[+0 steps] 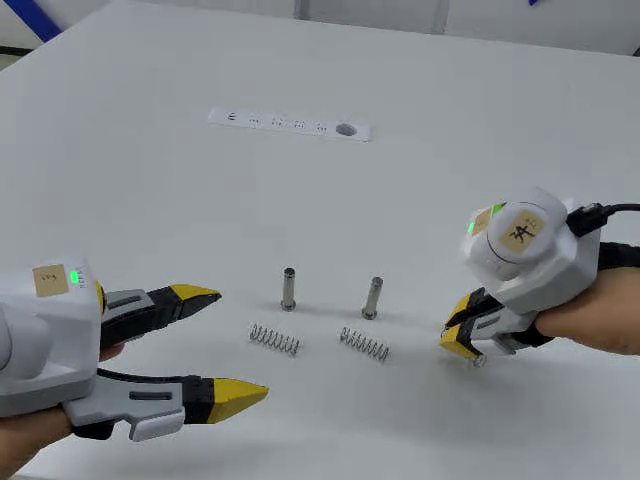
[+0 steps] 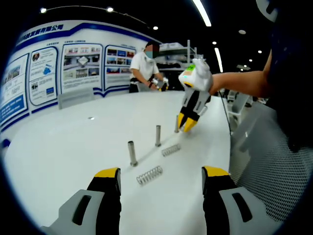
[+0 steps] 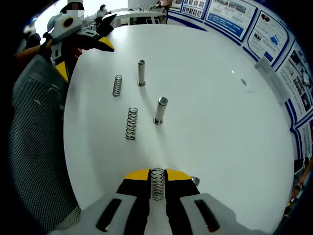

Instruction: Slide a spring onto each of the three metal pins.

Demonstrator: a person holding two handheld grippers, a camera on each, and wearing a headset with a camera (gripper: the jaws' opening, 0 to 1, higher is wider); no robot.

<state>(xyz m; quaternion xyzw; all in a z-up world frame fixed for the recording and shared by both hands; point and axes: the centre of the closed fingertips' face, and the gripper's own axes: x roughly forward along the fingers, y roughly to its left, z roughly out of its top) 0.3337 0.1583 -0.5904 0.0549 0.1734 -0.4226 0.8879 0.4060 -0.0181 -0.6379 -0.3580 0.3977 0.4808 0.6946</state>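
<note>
Slim coiled steel spring [image 3: 157, 183] sits pinched between the black, yellow-tipped fingers [image 3: 137, 177] of the right gripper [image 3: 157, 175], at the bottom centre of the right gripper view. The fingers are closed against its coils. The round top of a grey metal pin [image 3: 194, 181] shows just beside the right-hand finger; whether the spring touches it I cannot tell.

In the head view the right gripper [image 1: 470, 338] points down at the white table [image 1: 420, 200] near the right edge. The left gripper [image 1: 238, 345], at lower left, has its fingers [image 1: 190, 296] spread wide, holding and touching nothing.

At frame centre, between the grippers, a left upright pin [image 1: 288, 289] and a right upright pin [image 1: 372, 298] stand apart. Just below them a left loose spring [image 1: 274, 339] and a right loose spring [image 1: 364, 345] lie on their sides, near the pins but not touching them.
</note>
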